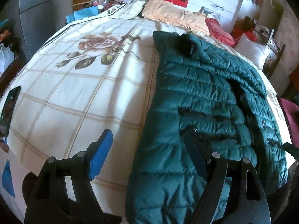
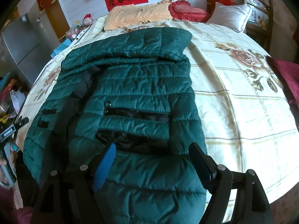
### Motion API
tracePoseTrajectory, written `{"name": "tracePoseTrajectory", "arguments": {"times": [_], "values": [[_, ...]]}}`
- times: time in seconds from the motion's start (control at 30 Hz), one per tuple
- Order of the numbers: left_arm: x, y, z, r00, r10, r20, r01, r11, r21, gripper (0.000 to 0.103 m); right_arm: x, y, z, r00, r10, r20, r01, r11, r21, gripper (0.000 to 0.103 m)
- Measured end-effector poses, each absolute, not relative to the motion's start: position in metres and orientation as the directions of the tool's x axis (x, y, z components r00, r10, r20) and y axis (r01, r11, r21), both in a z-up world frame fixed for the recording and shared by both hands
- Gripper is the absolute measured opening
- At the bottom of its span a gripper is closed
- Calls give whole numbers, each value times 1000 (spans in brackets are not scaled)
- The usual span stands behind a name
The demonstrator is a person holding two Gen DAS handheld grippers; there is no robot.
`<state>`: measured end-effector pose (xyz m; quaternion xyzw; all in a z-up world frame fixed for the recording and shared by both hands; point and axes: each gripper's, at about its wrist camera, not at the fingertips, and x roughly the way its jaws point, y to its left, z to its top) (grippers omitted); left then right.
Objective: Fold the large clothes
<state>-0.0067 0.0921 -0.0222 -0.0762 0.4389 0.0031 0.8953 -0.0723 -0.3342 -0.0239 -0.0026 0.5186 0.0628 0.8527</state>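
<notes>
A dark green quilted puffer jacket (image 1: 205, 97) lies lengthwise on the bed, partly folded, with its sleeves laid over the body and black pocket openings showing. It also shows in the right wrist view (image 2: 134, 85). My left gripper (image 1: 147, 155) is open above the jacket's near left edge, its left pad over bare bedspread and its right finger over the jacket. My right gripper (image 2: 155, 160) is open, straddling the jacket's near hem just below the pocket zipper (image 2: 138, 113). Neither holds fabric.
The bed has a cream checked bedspread with rose prints (image 1: 84, 71). A peach blanket (image 2: 136, 13), a red heart cushion (image 2: 185, 9) and a white pillow (image 2: 231, 15) lie at the head. A phone (image 1: 10, 110) rests at the bed's left edge. A grey fridge (image 2: 20, 43) stands left.
</notes>
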Motion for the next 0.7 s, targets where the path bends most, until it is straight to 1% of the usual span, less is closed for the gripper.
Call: {"name": "tracePoseTrajectory", "arguments": {"times": [0.37,0.57,0.7], "values": [[-20,93,-32,580,-81,-810,-59,988,-141,79,-90,-363,-22,438,82,-895,-55,996,64,80],[-27,101,-39,537,-122,-835,-57,982,-180,79,-97,-380,-26,410,87,-908,-26,996,83,80],[-32,110,-46,501,-165,-849,-70,971,-229,79,-101,-387,-30,393,111,-913,-14,993,115,80]]}}
